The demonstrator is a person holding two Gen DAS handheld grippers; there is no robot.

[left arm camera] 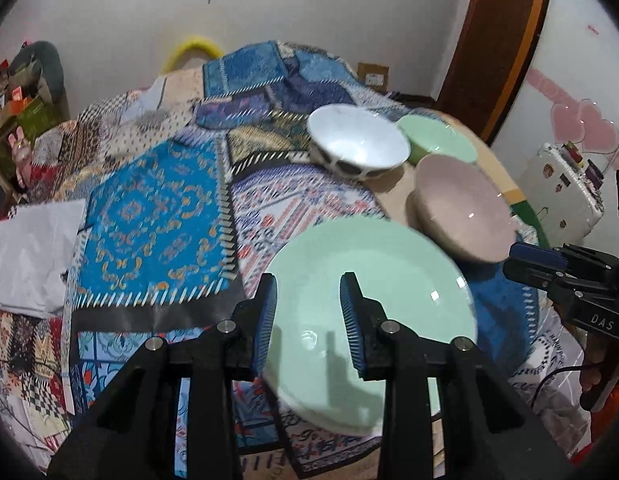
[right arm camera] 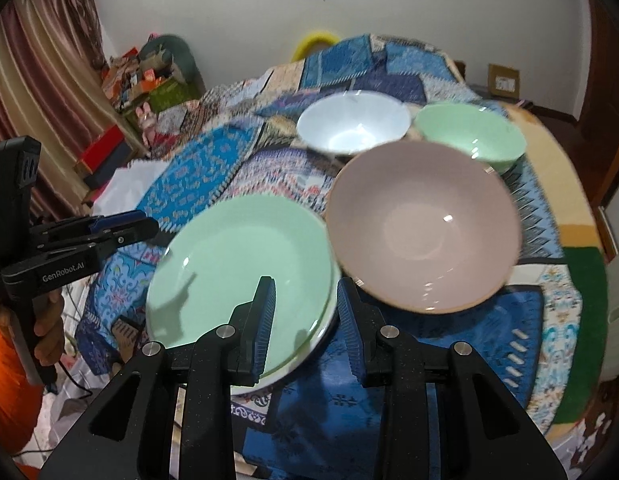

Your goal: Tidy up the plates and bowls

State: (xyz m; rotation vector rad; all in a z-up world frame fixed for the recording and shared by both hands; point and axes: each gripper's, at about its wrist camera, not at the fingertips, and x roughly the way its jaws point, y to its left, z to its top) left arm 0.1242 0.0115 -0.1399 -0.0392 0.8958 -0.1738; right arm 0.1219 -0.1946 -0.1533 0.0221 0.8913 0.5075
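Note:
A mint-green plate (left arm camera: 373, 276) (right arm camera: 237, 264) lies on top of a white plate (right arm camera: 315, 338) on the patchwork cloth. Beside it sit a pink bowl (left arm camera: 461, 208) (right arm camera: 425, 228), a white bowl with black spots (left arm camera: 357, 144) (right arm camera: 353, 120) and a green bowl (left arm camera: 437, 136) (right arm camera: 469, 132). My left gripper (left arm camera: 309, 280) (right arm camera: 149, 220) hovers over the green plate, its jaws a little apart and empty. My right gripper (right arm camera: 307, 284) (left arm camera: 513, 254) hangs over the plate's right rim near the pink bowl, its jaws also slightly apart with nothing pinched.
The patchwork cloth (left arm camera: 157, 216) covers the whole surface. A white sheet (left arm camera: 33, 256) lies at its left edge. Boxes and clutter (right arm camera: 149, 80) stand by the curtain, and a white case (left arm camera: 565, 192) stands at the right. A hand (right arm camera: 49, 332) holds the left gripper's handle.

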